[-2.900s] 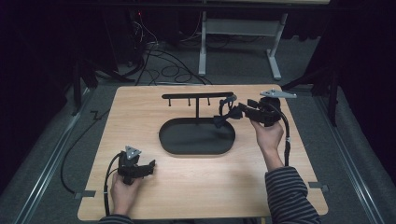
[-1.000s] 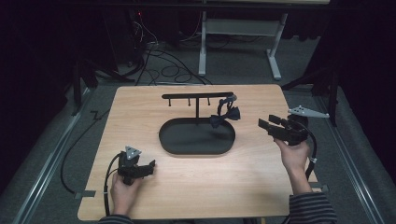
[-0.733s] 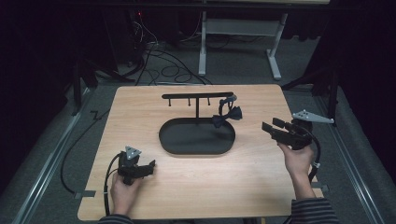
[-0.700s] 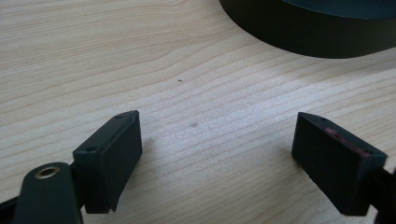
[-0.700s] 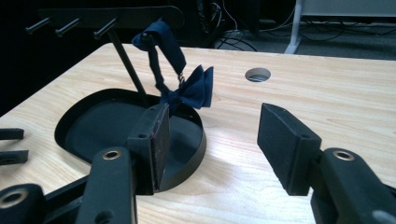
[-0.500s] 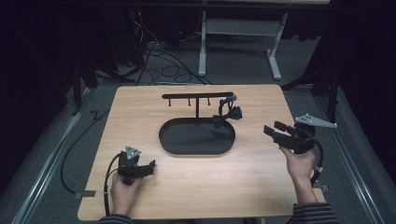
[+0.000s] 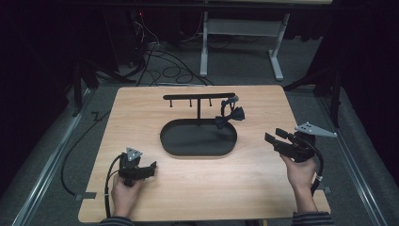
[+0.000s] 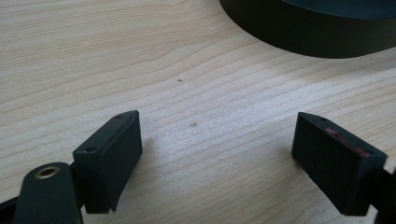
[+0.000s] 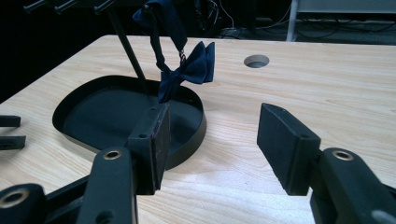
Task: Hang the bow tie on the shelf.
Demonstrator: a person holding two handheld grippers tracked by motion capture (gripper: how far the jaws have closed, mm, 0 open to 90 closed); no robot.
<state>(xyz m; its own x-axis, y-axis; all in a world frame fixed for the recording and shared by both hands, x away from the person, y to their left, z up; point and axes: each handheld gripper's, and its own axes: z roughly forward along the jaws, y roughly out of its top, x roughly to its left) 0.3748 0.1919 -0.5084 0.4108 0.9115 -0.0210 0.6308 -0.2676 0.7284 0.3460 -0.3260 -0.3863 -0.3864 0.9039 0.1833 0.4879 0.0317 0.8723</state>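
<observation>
A dark blue bow tie hangs by its strap from the right end of a black T-bar stand. The stand rises from a black oval tray in the middle of the table. My right gripper is held above the table to the right of the tray, open, with nothing between its jaws and aimed at the bow tie. My left gripper rests low at the front left, open over bare wood, with the tray's wall ahead of it.
The wooden table has a round hole beyond the stand in the right gripper view. Several small pegs hang under the bar. Cables and a desk frame lie on the dark floor behind.
My right gripper has let go of the bow tie at the bar's end and drawn back to the right and toward the front. The bow tie stays hanging. The left gripper has not moved.
</observation>
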